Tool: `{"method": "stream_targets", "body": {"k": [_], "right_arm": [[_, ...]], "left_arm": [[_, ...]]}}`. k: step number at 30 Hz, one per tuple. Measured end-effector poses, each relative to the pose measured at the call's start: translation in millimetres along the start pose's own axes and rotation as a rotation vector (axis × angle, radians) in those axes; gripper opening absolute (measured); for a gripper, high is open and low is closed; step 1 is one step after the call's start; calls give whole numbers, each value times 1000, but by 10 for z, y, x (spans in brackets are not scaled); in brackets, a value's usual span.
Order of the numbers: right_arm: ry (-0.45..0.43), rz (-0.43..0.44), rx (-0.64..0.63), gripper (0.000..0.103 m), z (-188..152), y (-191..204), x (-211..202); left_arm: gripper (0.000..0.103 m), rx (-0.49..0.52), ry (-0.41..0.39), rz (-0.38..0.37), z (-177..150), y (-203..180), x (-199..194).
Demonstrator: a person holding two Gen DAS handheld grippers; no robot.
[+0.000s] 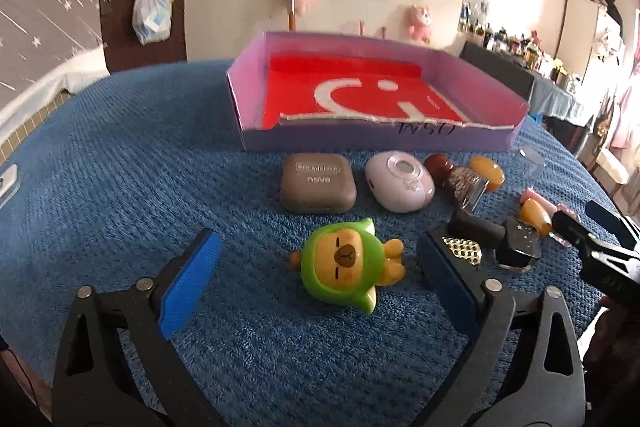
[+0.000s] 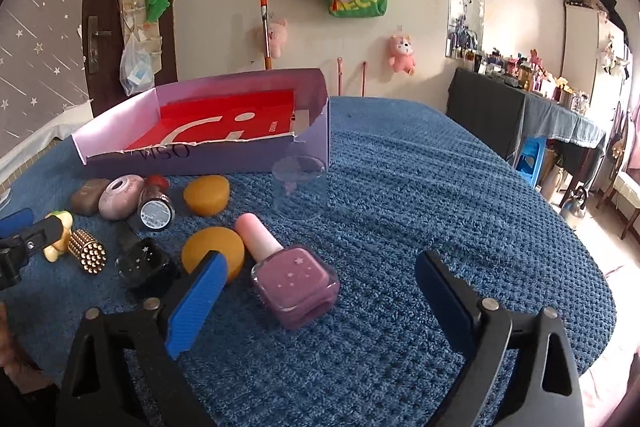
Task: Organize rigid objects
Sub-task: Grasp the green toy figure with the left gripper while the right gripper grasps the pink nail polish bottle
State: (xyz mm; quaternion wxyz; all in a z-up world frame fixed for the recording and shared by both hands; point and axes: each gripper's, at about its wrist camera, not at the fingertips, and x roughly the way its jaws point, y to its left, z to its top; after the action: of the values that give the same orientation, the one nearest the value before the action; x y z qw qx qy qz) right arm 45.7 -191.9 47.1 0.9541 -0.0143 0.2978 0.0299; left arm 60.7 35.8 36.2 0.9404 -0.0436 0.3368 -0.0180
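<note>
Rigid items scattered on blue textured cloth (image 2: 400, 187) in front of a shallow purple box (image 1: 256, 99) with a red liner, lettering on its front wall. Green-hooded bear figurine (image 1: 347, 263) lies on its back, glossy plastic, orange face and limbs, near the cloth's front edge in the left wrist view. Behind it, brown rounded case (image 1: 318, 183) and lilac oval case (image 1: 399, 181) side by side just before the box. Right of those: dark bottle with red cap (image 1: 460, 183), amber discs (image 1: 488, 173), gold-studded cylinder (image 2: 86, 250), black star-print bottle (image 2: 142, 261), clear cup (image 2: 299, 187). Pink nail polish bottle (image 2: 290, 277) lies tilted, square lilac body with stars, pale pink cap pointing away. Left gripper (image 1: 320, 259) spread wide, figurine between the fingers, not touched. Right gripper (image 2: 320, 279) spread wide, nail polish between the fingers, touching nothing.
</note>
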Motion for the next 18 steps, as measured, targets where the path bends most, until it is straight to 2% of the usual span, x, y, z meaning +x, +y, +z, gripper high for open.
{"method": "stream_targets", "body": {"k": [3, 7, 9, 13, 15, 16, 17, 18], "right_arm": [[12, 18, 12, 90, 4, -43, 18], [27, 53, 32, 88, -7, -101, 45], [30, 64, 34, 86, -14, -126, 50], [49, 94, 16, 67, -70, -116, 74], [48, 91, -12, 63, -114, -79, 76], [44, 96, -33, 55, -126, -47, 71], [42, 103, -41, 51, -135, -22, 69], [36, 115, -53, 46, -142, 9, 60]], "left_arm": [[89, -13, 41, -25, 36, 43, 78], [87, -15, 62, -40, 21, 21, 123], [80, -11, 69, -45, 20, 34, 137], [75, 2, 81, -34, 34, -2, 193], [64, 15, 82, -27, 33, -19, 197], [60, 30, 80, -37, 32, -44, 195], [52, 41, 80, -45, 47, -74, 203], [52, 50, 78, -50, 50, -94, 198]]}}
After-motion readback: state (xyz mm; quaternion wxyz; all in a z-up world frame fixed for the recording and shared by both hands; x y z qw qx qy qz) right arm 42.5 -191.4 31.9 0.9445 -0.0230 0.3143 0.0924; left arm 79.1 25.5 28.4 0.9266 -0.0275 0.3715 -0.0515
